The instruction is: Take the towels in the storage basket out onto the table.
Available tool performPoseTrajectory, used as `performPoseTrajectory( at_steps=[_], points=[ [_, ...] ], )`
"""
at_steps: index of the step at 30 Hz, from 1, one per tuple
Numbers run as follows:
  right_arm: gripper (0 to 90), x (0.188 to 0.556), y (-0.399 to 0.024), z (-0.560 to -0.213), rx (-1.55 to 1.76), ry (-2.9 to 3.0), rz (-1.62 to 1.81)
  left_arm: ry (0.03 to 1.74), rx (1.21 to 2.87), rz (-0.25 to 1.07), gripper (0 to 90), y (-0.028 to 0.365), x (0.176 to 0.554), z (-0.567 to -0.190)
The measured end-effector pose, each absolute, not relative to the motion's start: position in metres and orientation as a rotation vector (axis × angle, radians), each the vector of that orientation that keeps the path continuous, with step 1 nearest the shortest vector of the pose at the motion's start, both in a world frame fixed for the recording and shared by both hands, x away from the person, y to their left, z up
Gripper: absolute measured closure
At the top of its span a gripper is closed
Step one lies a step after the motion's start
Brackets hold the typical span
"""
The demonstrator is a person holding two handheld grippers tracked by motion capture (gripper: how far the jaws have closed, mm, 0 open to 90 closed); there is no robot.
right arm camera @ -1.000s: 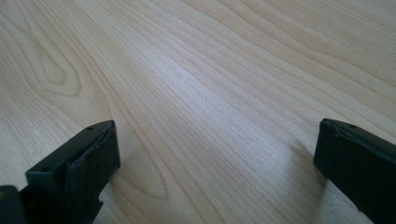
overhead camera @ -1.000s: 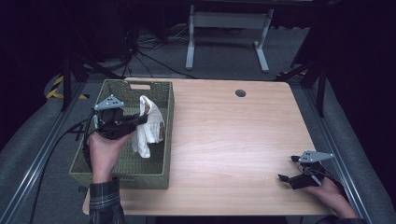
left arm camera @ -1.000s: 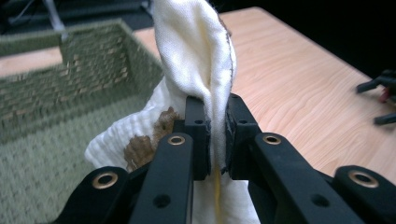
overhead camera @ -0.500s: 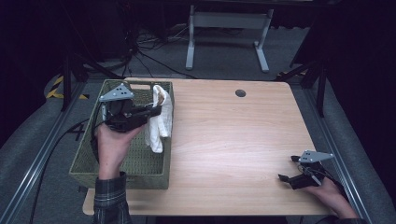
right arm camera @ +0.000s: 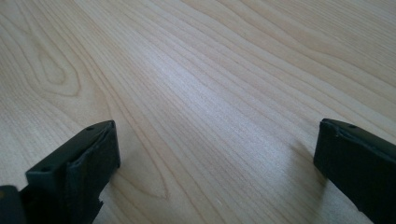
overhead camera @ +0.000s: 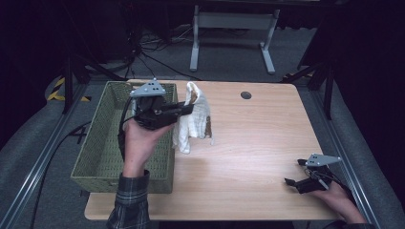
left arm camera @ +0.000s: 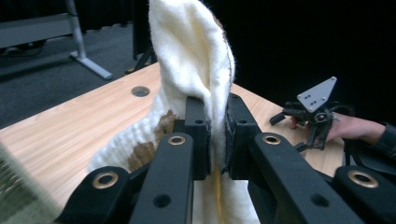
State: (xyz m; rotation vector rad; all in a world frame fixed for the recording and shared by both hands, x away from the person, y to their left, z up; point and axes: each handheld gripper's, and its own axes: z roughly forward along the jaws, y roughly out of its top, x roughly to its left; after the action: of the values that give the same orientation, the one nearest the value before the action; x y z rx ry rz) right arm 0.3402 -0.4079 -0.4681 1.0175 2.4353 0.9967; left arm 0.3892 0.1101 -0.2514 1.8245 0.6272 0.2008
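A cream knitted cloth (overhead camera: 197,119) with brown patches hangs in the air beside the right wall of a green woven basket (overhead camera: 102,138). My left gripper (overhead camera: 190,108) is shut on it, held above the basket's right rim. Seen from the left gripper view, the cloth (left arm camera: 196,60) is pinched between the two pads (left arm camera: 215,135) and folds over their tops. Low over the table's near right corner, my right gripper (overhead camera: 292,172) stands open with nothing between its fingers. In the right gripper view its pads (right arm camera: 215,172) are wide apart over bare wood.
The wooden table (overhead camera: 258,138) has a round cable hole (overhead camera: 246,95) near its far edge. A white metal stand (overhead camera: 234,28) sits on the floor behind the table. Metal rails run along both sides.
My left gripper has lifted the cloth out of the basket and carried it rightward, over the basket's right rim toward the table. The right gripper has stayed where it was.
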Motion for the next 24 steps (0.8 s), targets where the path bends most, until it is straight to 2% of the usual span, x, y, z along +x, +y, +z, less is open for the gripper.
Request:
performPoseTrajectory(
  at_steps=[24],
  points=[
    [0.5,0.34,-0.408,-0.468,1.018,2.435,0.997,0.499,1.89,0.078,82.5,0.012,0.401,-0.284]
  ],
)
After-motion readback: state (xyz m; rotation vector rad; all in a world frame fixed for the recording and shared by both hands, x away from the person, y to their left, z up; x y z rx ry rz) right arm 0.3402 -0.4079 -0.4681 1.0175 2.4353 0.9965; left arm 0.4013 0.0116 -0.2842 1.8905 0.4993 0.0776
